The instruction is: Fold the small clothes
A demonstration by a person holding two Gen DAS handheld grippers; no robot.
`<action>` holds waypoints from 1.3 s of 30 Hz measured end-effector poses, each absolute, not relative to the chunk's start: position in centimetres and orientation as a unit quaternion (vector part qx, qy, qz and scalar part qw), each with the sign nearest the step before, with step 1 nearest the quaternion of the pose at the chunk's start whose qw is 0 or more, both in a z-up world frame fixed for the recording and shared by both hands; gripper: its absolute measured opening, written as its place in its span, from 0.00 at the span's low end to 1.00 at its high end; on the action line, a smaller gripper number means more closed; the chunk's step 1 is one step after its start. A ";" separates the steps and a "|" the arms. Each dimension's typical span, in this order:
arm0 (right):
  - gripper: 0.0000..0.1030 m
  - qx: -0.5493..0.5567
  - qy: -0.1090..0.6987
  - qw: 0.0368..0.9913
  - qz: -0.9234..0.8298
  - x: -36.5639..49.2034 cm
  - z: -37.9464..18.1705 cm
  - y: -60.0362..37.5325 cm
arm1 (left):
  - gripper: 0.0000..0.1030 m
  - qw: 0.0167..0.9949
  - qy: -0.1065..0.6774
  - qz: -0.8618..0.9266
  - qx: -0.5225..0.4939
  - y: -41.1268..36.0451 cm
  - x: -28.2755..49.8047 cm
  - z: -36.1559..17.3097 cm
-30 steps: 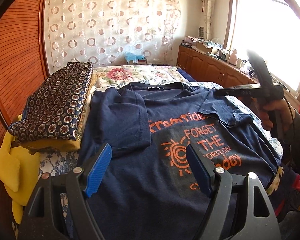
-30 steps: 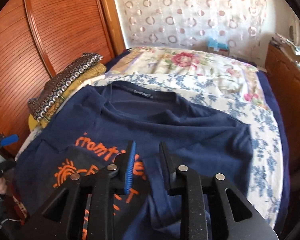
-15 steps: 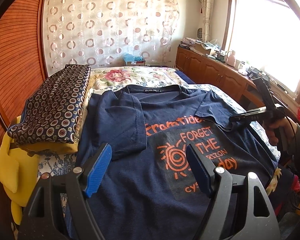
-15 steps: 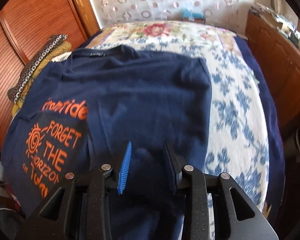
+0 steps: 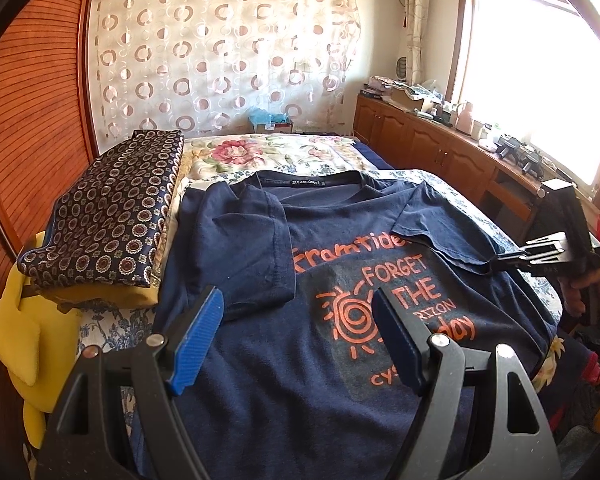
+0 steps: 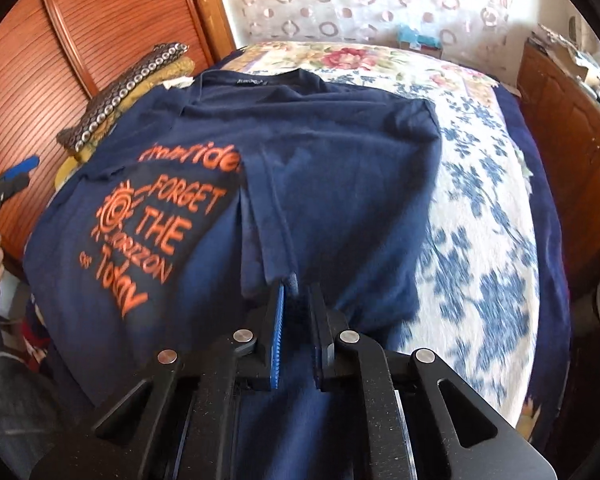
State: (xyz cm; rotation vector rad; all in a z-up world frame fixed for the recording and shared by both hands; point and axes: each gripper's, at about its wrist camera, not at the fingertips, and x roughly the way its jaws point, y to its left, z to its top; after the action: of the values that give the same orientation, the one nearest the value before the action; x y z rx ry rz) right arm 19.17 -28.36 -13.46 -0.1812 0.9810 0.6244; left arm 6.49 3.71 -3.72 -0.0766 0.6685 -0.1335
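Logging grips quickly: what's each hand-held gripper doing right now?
Left hand-held gripper: open, empty.
Right hand-held gripper: closing on the navy T-shirt sleeve fabric.

Light source: daylight from a window on the right, blown out to white.
Brightness: the room is bright; a navy T-shirt reads dark with soft shadows in its folds.
Blur: the right wrist view smears across the floral bedspread; the left wrist view is sharp.
Distortion: fisheye bends the wooden wardrobe; the corners are black.
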 end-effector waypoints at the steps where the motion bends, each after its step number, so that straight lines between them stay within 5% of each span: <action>1: 0.11 -0.087 0.462 0.833 0.292 18.9 -13.4 -28.6 | 0.75 0.942 0.328 -0.064 -0.038 3.8 6.5 -3.7; 10: 0.46 -0.077 0.415 0.868 0.263 19.3 -11.3 -29.8 | 0.75 0.947 0.315 -0.047 -0.032 5.7 8.1 -3.4; 18: 0.50 -0.077 0.403 0.887 0.212 24.9 -11.6 -29.6 | 0.74 0.940 0.336 -0.046 -0.025 8.9 14.6 -2.8; 26: 0.50 -0.073 0.424 0.885 0.179 31.4 -14.1 -29.3 | 0.45 0.920 0.390 -0.038 0.000 9.3 22.3 -3.5; 39: 0.51 -0.096 0.415 0.885 0.188 34.9 -15.1 -27.9 | 0.38 0.868 0.491 -0.015 0.072 7.8 31.4 -7.9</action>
State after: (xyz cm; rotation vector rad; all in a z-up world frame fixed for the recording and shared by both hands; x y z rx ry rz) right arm 34.92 -27.87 -15.09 -0.2003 0.8628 0.3901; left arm 31.38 7.76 -7.92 0.1505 1.0282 -0.0309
